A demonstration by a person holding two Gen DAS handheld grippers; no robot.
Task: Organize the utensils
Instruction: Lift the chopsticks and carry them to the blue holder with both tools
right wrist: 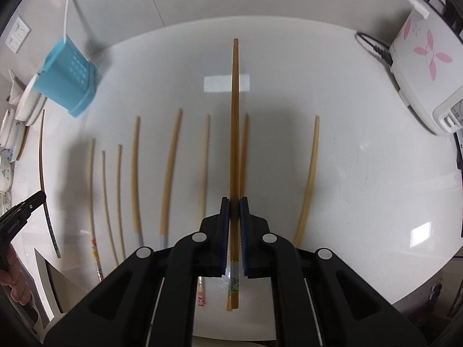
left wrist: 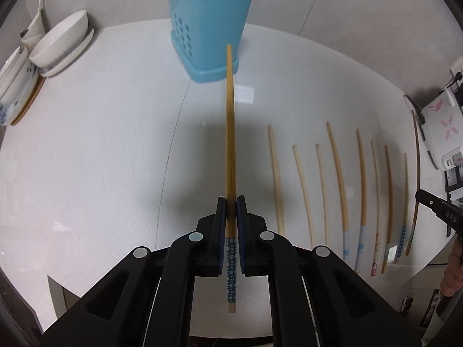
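A round white table (left wrist: 101, 150) fills both wrist views. A blue utensil holder (left wrist: 207, 29) with a perforated side stands at the table's far edge and serves as the landmark.

The left gripper (left wrist: 231, 202) has its jaws closed tight on a bamboo chopstick with a blue dotted handle (left wrist: 230, 144). Its thin tip points toward the holder and ends just short of the holder's base.

The right gripper (right wrist: 234, 204), well to the right of the holder, is likewise clamped shut on an amber chopstick (right wrist: 235, 121), which it holds above the table.

A row of loose chopsticks (right wrist: 170, 170) lies side by side on the table, to the right of the holder and nearer the viewer.

Stacked white bowls (left wrist: 58, 43) sit left of the holder. A white appliance with pink flowers (right wrist: 422, 66) stands far to its right.
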